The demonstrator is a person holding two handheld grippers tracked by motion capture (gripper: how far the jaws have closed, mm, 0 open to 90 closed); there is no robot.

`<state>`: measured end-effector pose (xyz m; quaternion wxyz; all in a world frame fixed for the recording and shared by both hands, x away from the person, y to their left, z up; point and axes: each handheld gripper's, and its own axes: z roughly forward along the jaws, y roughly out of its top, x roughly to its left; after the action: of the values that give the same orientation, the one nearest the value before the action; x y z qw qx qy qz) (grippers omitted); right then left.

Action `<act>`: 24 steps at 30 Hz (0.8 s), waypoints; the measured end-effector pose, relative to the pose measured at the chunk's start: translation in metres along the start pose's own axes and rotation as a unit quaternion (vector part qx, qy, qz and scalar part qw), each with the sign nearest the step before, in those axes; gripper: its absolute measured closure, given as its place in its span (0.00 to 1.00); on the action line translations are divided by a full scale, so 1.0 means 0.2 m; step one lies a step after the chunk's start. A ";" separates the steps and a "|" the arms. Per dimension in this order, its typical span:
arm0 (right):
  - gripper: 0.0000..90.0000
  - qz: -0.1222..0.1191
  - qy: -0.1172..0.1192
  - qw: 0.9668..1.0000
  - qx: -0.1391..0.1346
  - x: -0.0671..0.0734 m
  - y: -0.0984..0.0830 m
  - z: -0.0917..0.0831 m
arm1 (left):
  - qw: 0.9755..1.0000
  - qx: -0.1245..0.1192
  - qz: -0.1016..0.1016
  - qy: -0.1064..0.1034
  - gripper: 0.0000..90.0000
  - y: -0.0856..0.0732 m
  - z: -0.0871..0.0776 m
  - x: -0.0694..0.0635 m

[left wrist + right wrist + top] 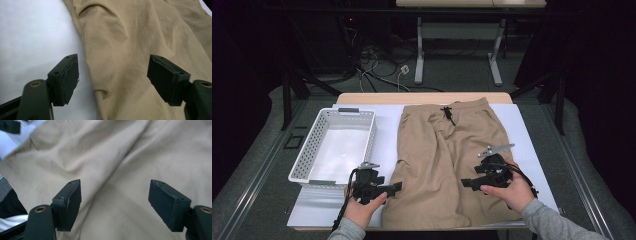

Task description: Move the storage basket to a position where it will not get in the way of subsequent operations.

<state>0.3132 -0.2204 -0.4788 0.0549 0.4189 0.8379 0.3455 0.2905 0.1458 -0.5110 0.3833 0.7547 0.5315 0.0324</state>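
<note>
High view: white perforated basket (310,150) sits left of centre on the white table cover (532,145); its inside holds nothing, pale floor visible through to the bottom. Tan shorts (447,150) lie flat just right of the basket, apart from it, waistband and black drawstring (447,114) toward the top of the frame, leg hems toward the bottom edge. Left gripper (398,186) at lower centre-left, over the left leg's outer edge; right gripper (465,183) at lower centre-right, over the right leg. Left gripper view: jaws stand wide apart, fabric edge and bare cover below them, nothing pinched between the pads (72,75). Right gripper view: jaws likewise spread, wrinkled tan cloth beneath, pads (75,200) clear of it. Beyond the table, upper frame: cables on the floor (382,70) and legs of another table (457,45).
</note>
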 end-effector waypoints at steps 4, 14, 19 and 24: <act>0.25 0.013 0.000 1.000 -0.023 0.00 0.10 -0.02 | 1.000 -0.005 0.003 0.004 0.25 0.03 0.02 -0.01; 0.22 0.030 -0.037 0.998 -0.046 -0.04 0.34 0.05 | 1.000 -0.004 0.007 0.009 0.18 0.07 0.09 -0.02; 0.22 0.017 -0.049 0.998 -0.041 -0.03 0.43 0.13 | 1.000 -0.003 -0.001 0.011 0.18 0.09 0.14 -0.02; 0.23 0.008 -0.057 0.998 -0.040 -0.02 0.50 0.20 | 1.000 0.003 -0.006 0.026 0.18 0.10 0.20 -0.01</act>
<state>0.3970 -0.1603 -0.4483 0.1164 0.4416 0.8158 0.3549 0.3233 0.1199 -0.5266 0.3675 0.7513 0.5460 0.0485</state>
